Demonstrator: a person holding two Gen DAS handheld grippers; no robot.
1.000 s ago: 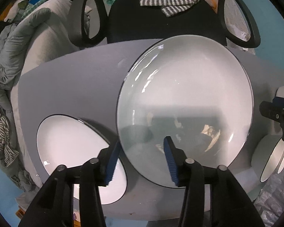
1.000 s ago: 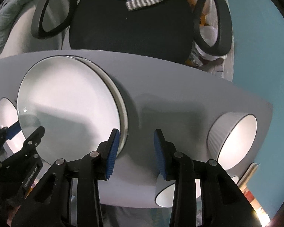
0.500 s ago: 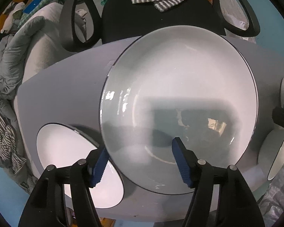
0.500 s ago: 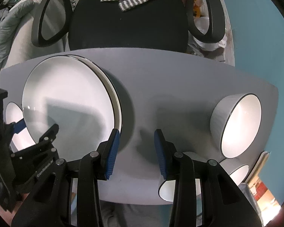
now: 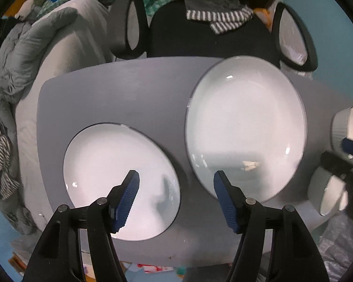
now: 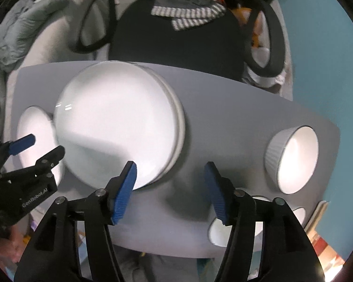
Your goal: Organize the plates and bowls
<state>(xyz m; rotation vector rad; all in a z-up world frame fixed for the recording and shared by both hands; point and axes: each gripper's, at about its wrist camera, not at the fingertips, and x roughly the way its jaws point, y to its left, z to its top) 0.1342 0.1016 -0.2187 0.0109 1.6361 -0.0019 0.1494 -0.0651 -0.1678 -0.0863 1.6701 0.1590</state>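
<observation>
Both grippers hang above the grey worktop (image 6: 223, 108) with their jaws apart and nothing between them. The left gripper (image 5: 175, 199) is over the gap between the small plate (image 5: 110, 164) near the front left corner and the stack of large plates (image 5: 244, 122) in the middle. The right gripper (image 6: 170, 190) is over bare worktop, between that stack and the ribbed bowl (image 6: 291, 157) that lies tilted toward the right edge. Two more bowls (image 6: 217, 232) sit at the front right corner, partly hidden behind the right gripper, so I cannot tell how they lie.

I think the main danger is in the stack. In the right view the top plate does not sit exactly on the one below; it is shifted a little to the left. If the small plate is put on top without care, the pile can slide.

The plates are smooth and shiny, so a thin grip on the rim may slip.

The small plate and the front bowls are close to the worktop edge. A push from a descending finger can send them off. The two grippers are also near each other and may collide.
</observation>
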